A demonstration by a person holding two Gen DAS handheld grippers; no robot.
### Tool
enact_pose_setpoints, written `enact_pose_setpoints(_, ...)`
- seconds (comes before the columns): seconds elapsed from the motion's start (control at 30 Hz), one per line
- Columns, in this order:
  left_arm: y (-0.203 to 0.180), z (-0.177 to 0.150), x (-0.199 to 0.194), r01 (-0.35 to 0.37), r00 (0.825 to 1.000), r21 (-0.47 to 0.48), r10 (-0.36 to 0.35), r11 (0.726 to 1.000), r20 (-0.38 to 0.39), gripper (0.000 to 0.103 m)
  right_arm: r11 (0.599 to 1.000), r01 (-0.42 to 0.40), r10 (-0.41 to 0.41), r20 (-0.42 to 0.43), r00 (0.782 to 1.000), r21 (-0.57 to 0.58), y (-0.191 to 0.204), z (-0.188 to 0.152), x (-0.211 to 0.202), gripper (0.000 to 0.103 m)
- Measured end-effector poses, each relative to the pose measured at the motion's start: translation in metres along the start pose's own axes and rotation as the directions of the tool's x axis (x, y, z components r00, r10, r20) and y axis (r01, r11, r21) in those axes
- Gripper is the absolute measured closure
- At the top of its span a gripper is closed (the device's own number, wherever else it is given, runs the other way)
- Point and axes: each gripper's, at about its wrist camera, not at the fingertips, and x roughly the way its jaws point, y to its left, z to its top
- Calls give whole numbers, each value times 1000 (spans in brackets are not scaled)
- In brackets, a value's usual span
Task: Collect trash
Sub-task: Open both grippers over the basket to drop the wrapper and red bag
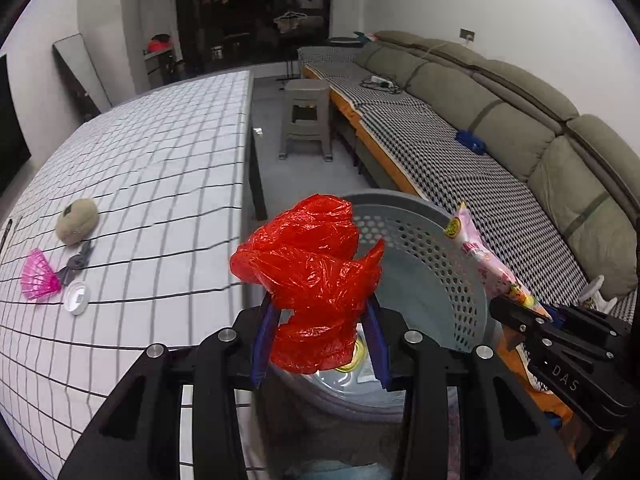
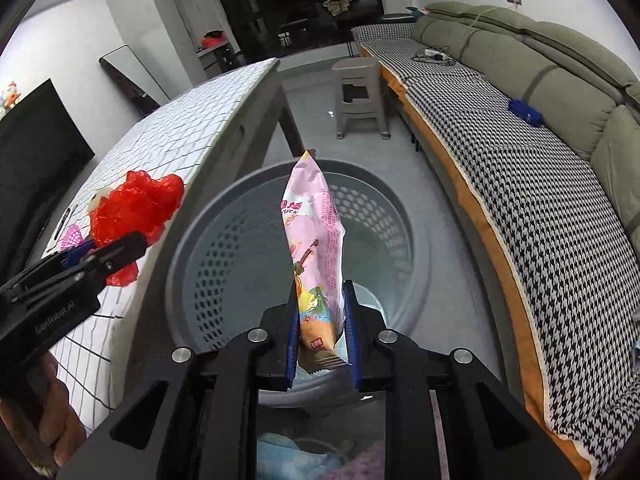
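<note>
Sitting on the checked table (image 1: 152, 168) at far left: a beige lump (image 1: 77, 221), pink fan-shaped piece (image 1: 38, 276), grey scrap (image 1: 76, 264) and white round lid (image 1: 77, 298). Left gripper (image 1: 322, 320) is clamping a crumpled red plastic bag (image 1: 308, 264) between its blue pads, holding it at the table edge, beside the rim of the grey perforated basket (image 1: 432, 248). Right gripper (image 2: 322, 340) is pinching a pink snack wrapper (image 2: 314, 240) upright, directly above the basket's opening. Sofa (image 1: 500, 128) is running along the right.
</note>
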Motion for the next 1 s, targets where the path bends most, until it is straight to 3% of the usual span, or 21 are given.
enact_pose_setpoints(0.47, -10, 1, 33, -5, 997, 2, 5, 1000, -74, 60, 999, -35, 34, -62, 998, -17, -5, 19, 35, 84)
enact_pose_setpoints(0.53, -9, 3, 34, -5, 997, -3, 5, 1000, -75, 55, 999, -33, 32, -54, 998, -22, -4, 22, 35, 79)
enact_pose_setpoints(0.6, -7, 3, 33, -11, 998, -10, 11, 1000, -67, 40, 999, -29, 28, -36, 999, -21, -4, 23, 33, 58)
enact_pose_setpoints(0.63, -7, 3, 32, -13, 998, -13, 12, 1000, -63, 38, 999, -29, 29, -22, 999, -18, -5, 24, 31, 53)
enact_pose_setpoints(0.93, 1, 1, 29, -26, 998, -37, 24, 999, -61, 28, 1000, -22, 22, -40, 999, -8, -5, 20, 34, 50)
enact_pose_setpoints(1.0, 4, 0, 28, -28, 998, -43, 26, 999, -60, 26, 1000, -22, 21, -40, 999, -4, -6, 17, 34, 45)
